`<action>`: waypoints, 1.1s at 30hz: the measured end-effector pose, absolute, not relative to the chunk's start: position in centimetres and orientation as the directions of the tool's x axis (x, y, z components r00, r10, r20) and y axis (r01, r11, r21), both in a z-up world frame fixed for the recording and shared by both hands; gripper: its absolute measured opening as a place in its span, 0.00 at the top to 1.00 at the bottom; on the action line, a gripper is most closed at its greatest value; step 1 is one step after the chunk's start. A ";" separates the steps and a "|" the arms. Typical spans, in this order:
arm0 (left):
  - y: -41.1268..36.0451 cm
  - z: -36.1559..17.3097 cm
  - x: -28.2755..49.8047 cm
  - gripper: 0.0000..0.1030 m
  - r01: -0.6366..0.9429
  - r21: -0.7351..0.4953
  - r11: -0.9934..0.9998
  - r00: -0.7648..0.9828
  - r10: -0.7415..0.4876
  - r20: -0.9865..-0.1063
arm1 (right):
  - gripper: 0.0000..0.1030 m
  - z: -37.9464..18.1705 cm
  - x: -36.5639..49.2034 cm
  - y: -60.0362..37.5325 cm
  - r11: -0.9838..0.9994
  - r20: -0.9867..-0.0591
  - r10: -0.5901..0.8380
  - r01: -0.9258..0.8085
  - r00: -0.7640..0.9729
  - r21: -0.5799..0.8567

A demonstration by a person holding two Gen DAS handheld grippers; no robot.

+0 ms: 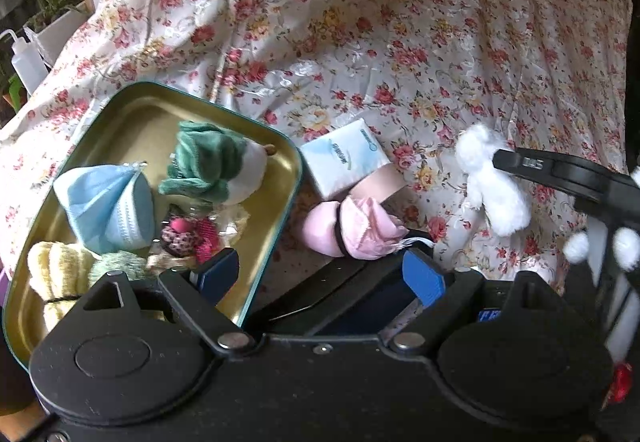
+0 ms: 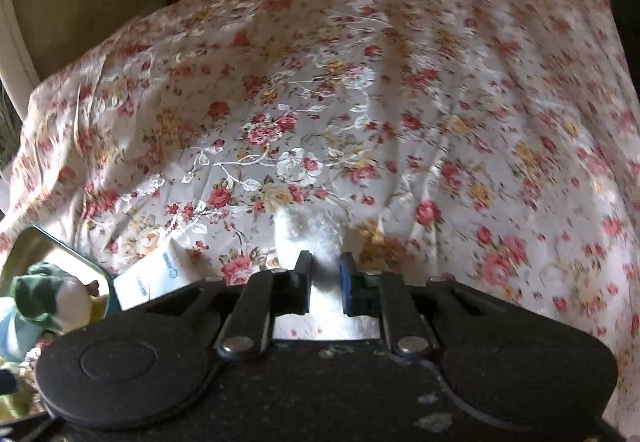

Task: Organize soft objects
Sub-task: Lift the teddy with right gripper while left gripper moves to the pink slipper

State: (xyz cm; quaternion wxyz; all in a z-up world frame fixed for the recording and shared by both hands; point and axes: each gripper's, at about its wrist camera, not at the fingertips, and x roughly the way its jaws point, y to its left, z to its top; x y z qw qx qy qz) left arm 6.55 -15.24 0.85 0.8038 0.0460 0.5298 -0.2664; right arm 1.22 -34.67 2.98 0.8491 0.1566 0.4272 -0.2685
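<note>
Fluffy white toy [image 1: 494, 178], lifted above cloth

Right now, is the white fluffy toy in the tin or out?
Out: the right gripper grips the white fluffy toy above the floral cloth, beside the tin.

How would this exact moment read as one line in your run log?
right gripper: shut on white fluffy toy | left gripper: open, nothing held | tin: partly filled | pink bundle: outside tin

The right gripper's [image 2: 325, 284] body hides the lower part of the white fluffy toy [image 2: 310, 238] it grips. The tin tray [image 2: 60, 242] is cut off at the right wrist view's left edge, and the floral cloth [image 2: 540, 122] blurs toward the right.
</note>
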 end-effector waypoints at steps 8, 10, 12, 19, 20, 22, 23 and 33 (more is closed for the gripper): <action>-18.8 -0.7 6.2 0.17 0.494 -0.204 0.845 0.272 -0.373 -0.887 | 0.87 2.6 -1.4 -37.6 0.721 -0.842 -0.330 0.690 0.427 0.068; -19.7 -1.1 6.3 0.17 0.491 -0.197 0.849 0.276 -0.366 -0.889 | 0.87 2.7 -1.9 -37.5 0.722 -0.838 -0.337 0.689 0.429 0.062; -20.4 -1.6 6.4 0.17 0.483 -0.194 0.854 0.271 -0.356 -0.894 | 0.87 2.6 -1.9 -37.5 0.728 -0.836 -0.343 0.683 0.429 0.051; -20.8 -2.9 7.5 0.17 0.406 -0.189 0.894 0.272 -0.316 -0.909 | 0.87 2.2 -1.6 -37.4 0.752 -0.833 -0.337 0.658 0.438 0.042; -20.8 -3.1 7.8 0.18 0.394 -0.189 0.900 0.273 -0.310 -0.911 | 0.87 2.2 -1.6 -37.3 0.757 -0.831 -0.338 0.652 0.443 0.040; -20.7 -3.5 8.3 0.19 0.367 -0.192 0.910 0.271 -0.302 -0.914 | 0.87 2.2 -1.6 -37.2 0.763 -0.828 -0.339 0.645 0.447 0.036; -20.9 -3.7 8.6 0.20 0.358 -0.194 0.913 0.266 -0.299 -0.917 | 0.87 2.2 -1.6 -37.3 0.766 -0.827 -0.338 0.642 0.449 0.035; -22.2 -5.8 9.6 0.45 0.322 -0.215 0.922 0.225 -0.294 -0.929 | 0.86 1.9 -2.1 -38.3 0.750 -0.830 -0.317 0.657 0.460 0.078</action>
